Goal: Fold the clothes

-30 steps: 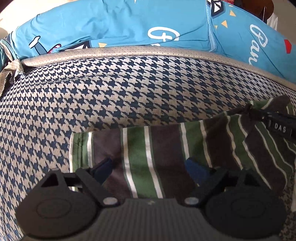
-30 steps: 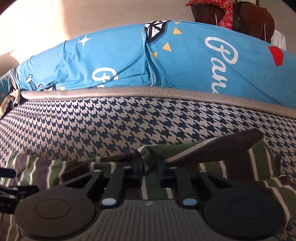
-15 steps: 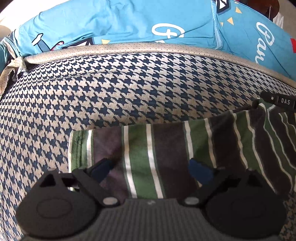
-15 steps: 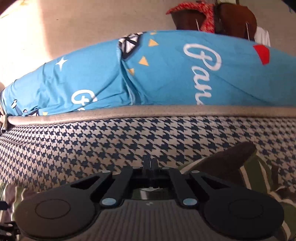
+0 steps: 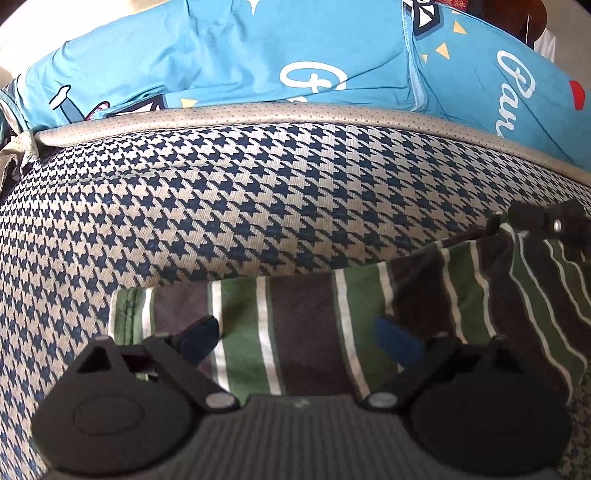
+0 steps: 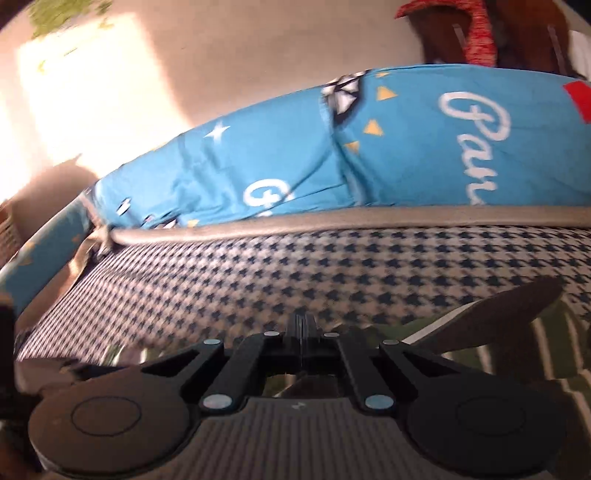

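A green, brown and white striped garment (image 5: 461,280) lies on a houndstooth cushion (image 5: 221,203). My left gripper (image 5: 295,328) hovers just over its left part, jaws open wide, blue pads apart, nothing pinched. At the right of the left wrist view my right gripper (image 5: 554,223) holds the garment's far right edge, which rises toward it in a taut fold. In the right wrist view, my right gripper (image 6: 303,326) has its fingers pressed together; the garment (image 6: 554,354) hangs under and to the right, a dark flap sticking up. The pinched cloth is hidden behind the fingers.
Blue printed bedding (image 5: 258,55) lies piled behind the cushion's grey piped edge (image 5: 295,110). Bare houndstooth surface stretches left of and beyond the garment. Dark wooden furniture with a red cloth (image 6: 480,33) stands at the back right, before a sunlit wall.
My right gripper closed fully on the garment's edge, then rose and tipped upward, drawing the right side of the cloth up. My left gripper stayed in place with its jaws slightly wider.
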### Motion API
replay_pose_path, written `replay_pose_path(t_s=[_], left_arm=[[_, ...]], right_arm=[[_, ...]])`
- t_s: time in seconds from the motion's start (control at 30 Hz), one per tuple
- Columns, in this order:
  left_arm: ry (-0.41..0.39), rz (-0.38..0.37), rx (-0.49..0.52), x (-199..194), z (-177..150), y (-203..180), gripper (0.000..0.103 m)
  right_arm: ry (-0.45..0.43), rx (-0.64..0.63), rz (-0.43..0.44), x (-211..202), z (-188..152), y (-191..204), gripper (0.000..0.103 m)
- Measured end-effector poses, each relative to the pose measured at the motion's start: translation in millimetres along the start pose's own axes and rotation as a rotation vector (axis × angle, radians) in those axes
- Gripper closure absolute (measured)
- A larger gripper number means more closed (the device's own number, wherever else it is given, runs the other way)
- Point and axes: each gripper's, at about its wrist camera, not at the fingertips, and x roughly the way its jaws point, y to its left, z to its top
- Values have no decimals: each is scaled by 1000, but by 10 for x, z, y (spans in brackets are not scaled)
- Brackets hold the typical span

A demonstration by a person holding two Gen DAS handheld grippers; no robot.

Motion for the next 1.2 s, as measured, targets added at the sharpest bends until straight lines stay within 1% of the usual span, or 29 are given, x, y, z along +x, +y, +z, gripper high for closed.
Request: replay_pose_path(t_s=[0.07,0.13,0.27,0.3,0.43,0.53,0.6,0.67,1.0,1.1,1.2], left_arm=[[-3,9,-6,35,17,-2,7],[-3,10,-7,53,18,-3,7],[0,18,-12,118,41,-2,7],[0,20,-12,129,47,-2,6],[-8,34,-14,167,72,-2,4],[-14,46,-20,196,94,-3,3],[-19,50,-19,206,102,-2,3],[-25,59,-18,217,109,-3,1],[-45,90,-25,267,140,37,0],[-73,79,-8,179,150,-7,0],[-106,20,9,75,159,-72,0]], right_arm=[[33,-44,31,27,-50,92,100],[57,-78,42,72,-95,156,100],[99,-99,51,161,-134,192,100],[105,-105,49,181,-137,203,100],[120,-148,-2,271,-162,213,100],[121,-156,-43,386,-171,166,100],[124,-137,-55,461,-175,122,100],[121,-123,-56,501,-181,98,101],[66,-76,-31,647,-127,14,103],[62,-49,-21,727,-97,-26,103],[63,-39,-19,761,-79,-39,103]])
